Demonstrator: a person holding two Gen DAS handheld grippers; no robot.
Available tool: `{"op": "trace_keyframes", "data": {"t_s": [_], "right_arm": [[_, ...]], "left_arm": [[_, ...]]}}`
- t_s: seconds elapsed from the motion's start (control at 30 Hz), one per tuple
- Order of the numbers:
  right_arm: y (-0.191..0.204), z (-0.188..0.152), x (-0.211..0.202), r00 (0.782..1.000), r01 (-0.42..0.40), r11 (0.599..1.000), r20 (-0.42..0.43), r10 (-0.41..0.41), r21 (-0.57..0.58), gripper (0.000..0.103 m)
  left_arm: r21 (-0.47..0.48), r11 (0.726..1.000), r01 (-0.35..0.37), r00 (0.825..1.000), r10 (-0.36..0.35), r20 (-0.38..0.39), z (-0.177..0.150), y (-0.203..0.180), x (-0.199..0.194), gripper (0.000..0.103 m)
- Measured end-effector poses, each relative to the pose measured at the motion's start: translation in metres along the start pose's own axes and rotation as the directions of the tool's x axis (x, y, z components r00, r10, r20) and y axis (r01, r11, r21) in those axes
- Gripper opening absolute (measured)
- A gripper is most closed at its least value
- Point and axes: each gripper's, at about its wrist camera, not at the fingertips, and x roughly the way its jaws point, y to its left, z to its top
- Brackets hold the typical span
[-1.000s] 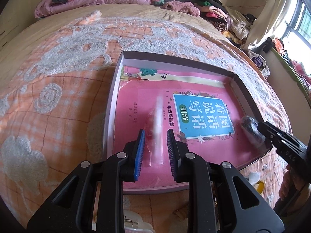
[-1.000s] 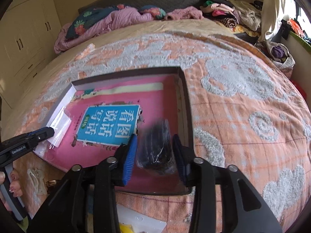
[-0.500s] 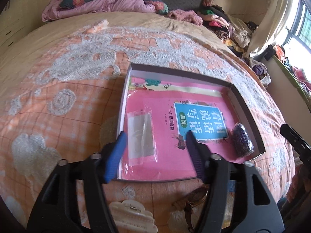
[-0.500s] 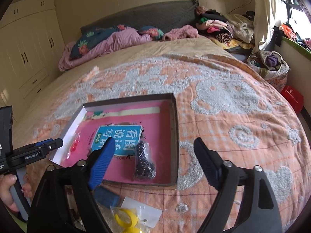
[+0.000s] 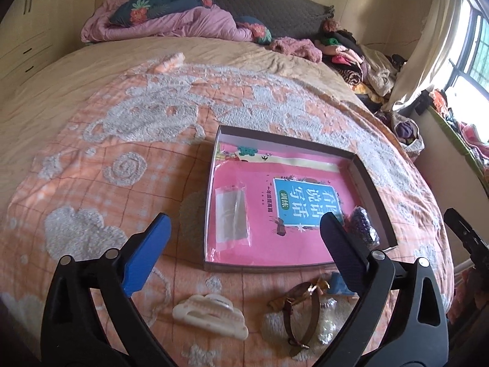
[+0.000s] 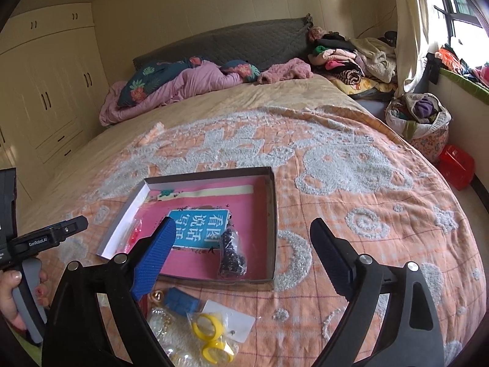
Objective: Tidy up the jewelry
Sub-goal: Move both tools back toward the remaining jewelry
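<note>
A shallow box (image 5: 371, 188) (image 6: 272, 202) with a pink book in it lies on the bed. In it lie a clear plastic bag (image 5: 231, 215) at the left and a bag of dark beads (image 5: 363, 224) (image 6: 231, 252) at the right. My left gripper (image 5: 244, 244) is open and empty, pulled back above the box's near edge. My right gripper (image 6: 244, 253) is open and empty, held above the box's near right part. Nearer to me lie a cream hair claw (image 5: 211, 315), a brown strap bracelet (image 5: 301, 312), a blue block (image 6: 180, 301) and yellow rings in a bag (image 6: 211, 333).
The orange bedspread (image 6: 351, 183) covers the bed. Pink bedding and pillows (image 6: 171, 88) and a heap of clothes (image 6: 351, 58) lie at the headboard. A fabric basket (image 6: 421, 122) and a red bin (image 6: 457, 165) stand on the floor at the right.
Both grippers opened, let go of the clear bag and the bead bag in the box, and drew back and up from it.
</note>
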Motion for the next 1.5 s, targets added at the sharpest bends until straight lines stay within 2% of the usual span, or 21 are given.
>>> {"op": "trace_keyframes", "data": {"t_s": [0.27, 0.57, 1.5], "right_arm": [[0.002, -0.002, -0.024, 1.000, -0.011, 1.000, 0.023, 0.011, -0.014, 0.088], [0.006, -0.013, -0.045, 0.999, -0.022, 0.999, 0.033, 0.023, -0.024, 0.088], [0.020, -0.063, -0.054, 0.996, -0.067, 0.994, -0.057, 0.062, -0.088, 0.088]], "left_arm": [[0.000, 1.000, 0.008, 1.000, -0.008, 0.030, -0.008, 0.000, -0.022, 0.091], [0.031, 0.999, 0.016, 1.000, -0.017, 0.026, -0.023, -0.009, -0.036, 0.091], [0.170, 0.985, 0.010, 0.998, 0.002, -0.067, -0.087, -0.045, -0.033, 0.091]]}}
